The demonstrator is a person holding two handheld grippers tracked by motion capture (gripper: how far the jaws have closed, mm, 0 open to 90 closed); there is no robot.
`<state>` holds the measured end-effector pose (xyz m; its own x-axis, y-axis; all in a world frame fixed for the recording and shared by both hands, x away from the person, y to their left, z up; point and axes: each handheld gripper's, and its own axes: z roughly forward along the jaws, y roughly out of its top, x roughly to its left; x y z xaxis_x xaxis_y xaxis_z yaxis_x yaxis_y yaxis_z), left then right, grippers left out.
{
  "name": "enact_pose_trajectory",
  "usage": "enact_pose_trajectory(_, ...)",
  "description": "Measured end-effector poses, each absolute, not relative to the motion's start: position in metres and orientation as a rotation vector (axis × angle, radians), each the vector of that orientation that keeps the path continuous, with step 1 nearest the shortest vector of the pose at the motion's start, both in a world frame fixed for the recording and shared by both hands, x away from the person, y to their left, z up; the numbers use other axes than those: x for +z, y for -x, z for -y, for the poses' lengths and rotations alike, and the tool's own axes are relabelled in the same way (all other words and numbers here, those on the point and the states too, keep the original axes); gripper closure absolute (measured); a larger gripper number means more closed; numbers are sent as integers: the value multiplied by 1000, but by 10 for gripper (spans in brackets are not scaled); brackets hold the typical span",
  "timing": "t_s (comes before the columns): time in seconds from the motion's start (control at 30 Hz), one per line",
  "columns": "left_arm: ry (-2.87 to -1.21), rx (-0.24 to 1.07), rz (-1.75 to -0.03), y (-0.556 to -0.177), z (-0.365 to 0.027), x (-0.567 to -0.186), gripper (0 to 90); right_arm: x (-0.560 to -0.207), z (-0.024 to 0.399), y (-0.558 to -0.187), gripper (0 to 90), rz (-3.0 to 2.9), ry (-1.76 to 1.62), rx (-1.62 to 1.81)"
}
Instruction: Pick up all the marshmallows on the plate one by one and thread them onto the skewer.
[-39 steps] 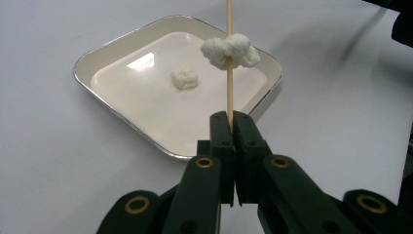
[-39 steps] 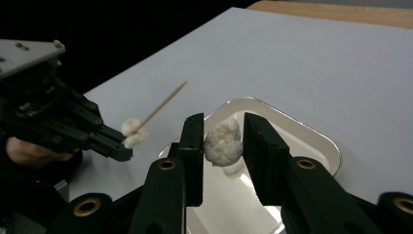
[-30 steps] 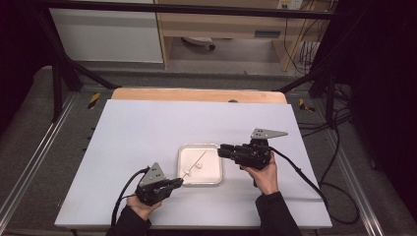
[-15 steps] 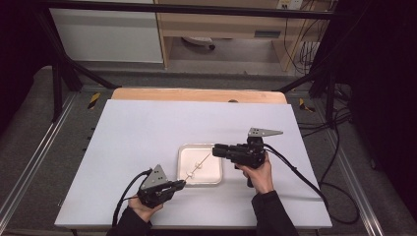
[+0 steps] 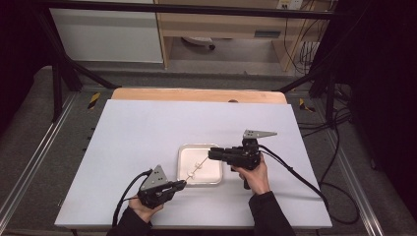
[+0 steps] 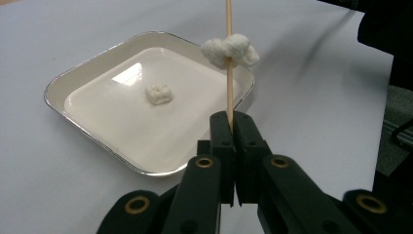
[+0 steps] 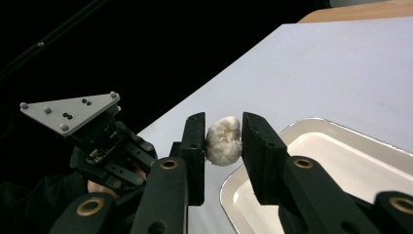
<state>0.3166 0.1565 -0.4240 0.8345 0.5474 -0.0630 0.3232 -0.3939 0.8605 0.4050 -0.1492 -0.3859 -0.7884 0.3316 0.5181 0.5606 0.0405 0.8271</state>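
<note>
Thin wooden skewer upright between the left gripper's closed jaws, white fluffy lump threaded partway up it, second white lump pinched in the right gripper, third lump lying in the shallow white tray beyond the skewer's base

I count one white tray, one wooden skewer, and three white puffy pieces: one on the skewer, one in the tray, one between my right jaws.
</note>
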Motion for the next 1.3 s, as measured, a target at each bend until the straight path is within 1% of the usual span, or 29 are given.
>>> enact_pose_trajectory(0.33,-2007,277,-640,-317,-155,-425,884,-394,141,-403,741,2107,917,-1797)
enact_pose_trajectory(0.6,-2010,274,-664,-318,-153,-426,883,-409,124,-399,741,2157,887,-1725)
enact_pose_trajectory(0.93,-2003,255,-692,-319,-152,-428,883,-415,111,-394,734,2203,863,-1687)
enact_pose_trajectory(0.97,-2002,253,-692,-319,-152,-428,883,-415,111,-394,717,2203,867,-1688)
enact_pose_trajectory(1.0,-2001,252,-693,-319,-152,-428,883,-414,112,-394,667,2212,873,-1694)
enact_pose_trajectory(1.07,-2001,253,-695,-319,-153,-428,883,-411,114,-394,622,2227,876,-1715)
enact_pose_trajectory(1.13,-1996,255,-701,-320,-155,-427,883,-406,118,-392,534,2259,874,-1742)
enact_pose_trajectory(1.23,-1987,255,-710,-321,-158,-426,883,-399,123,-391,434,2338,875,-1754)
enact_pose_trajectory(1.3,-1984,261,-719,-322,-160,-426,883,-397,127,-390,387,2383,892,-1739)
